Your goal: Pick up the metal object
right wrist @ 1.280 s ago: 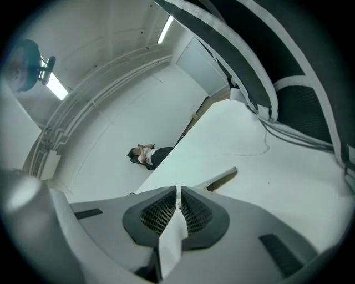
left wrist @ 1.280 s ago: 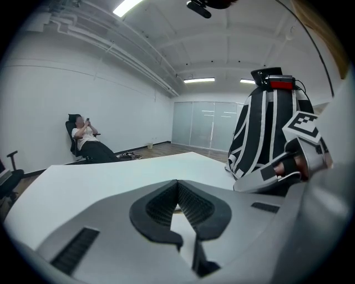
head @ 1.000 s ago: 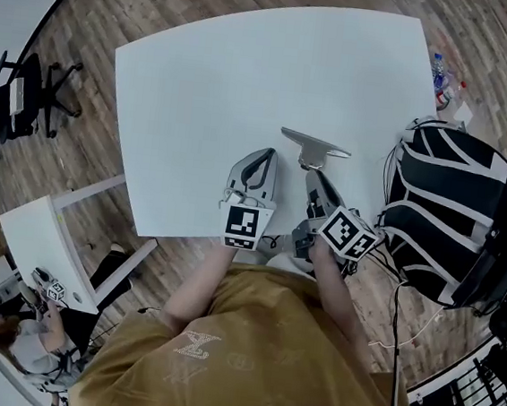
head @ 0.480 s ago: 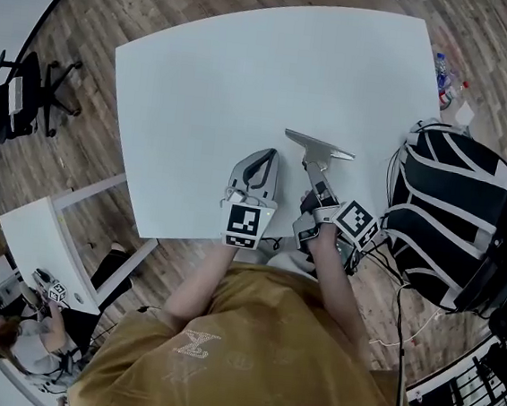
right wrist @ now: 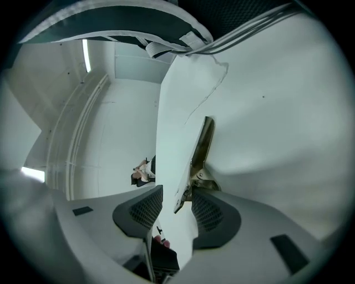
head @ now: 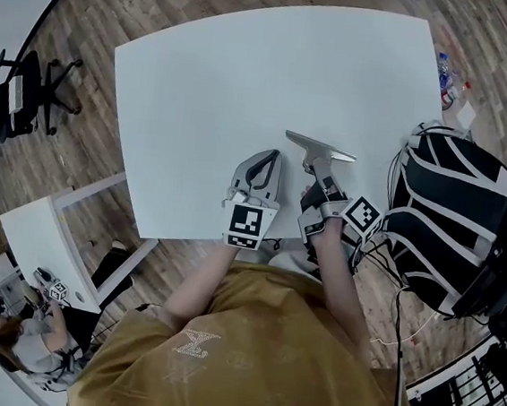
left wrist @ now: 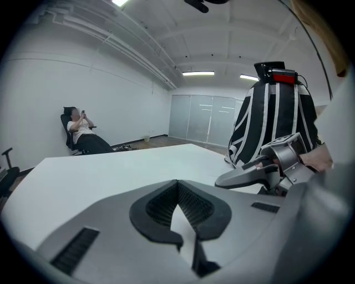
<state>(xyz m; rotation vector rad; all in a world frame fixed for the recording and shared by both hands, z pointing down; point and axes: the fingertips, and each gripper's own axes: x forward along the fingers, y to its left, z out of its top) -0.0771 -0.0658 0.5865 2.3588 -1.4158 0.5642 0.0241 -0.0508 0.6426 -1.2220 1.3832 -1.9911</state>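
The metal object [head: 321, 147] is a flat bar on a short stem, lying on the white table [head: 249, 71] near its front edge. My right gripper [head: 319, 174] is rolled onto its side just behind it. Its jaws stand open round the stem's end, with a gap on the left side. In the right gripper view the metal object [right wrist: 201, 145] runs up from between the pads [right wrist: 145, 208], and the right gripper [right wrist: 177, 201] does not squeeze it. My left gripper [head: 270, 157] lies on the table to the left, shut and empty; its tips [left wrist: 177, 184] meet.
A black-and-white striped backpack [head: 454, 219] stands against the table's right edge, close to my right hand. Bottles [head: 442, 78] lie on the wood floor beyond it. An office chair [head: 22, 92] is at far left. A seated person [left wrist: 80, 136] is beyond the table.
My right gripper has slid forward toward the metal object and rolled over, and its jaws have spread apart round the stem. The object has shifted slightly. The left gripper has stayed put.
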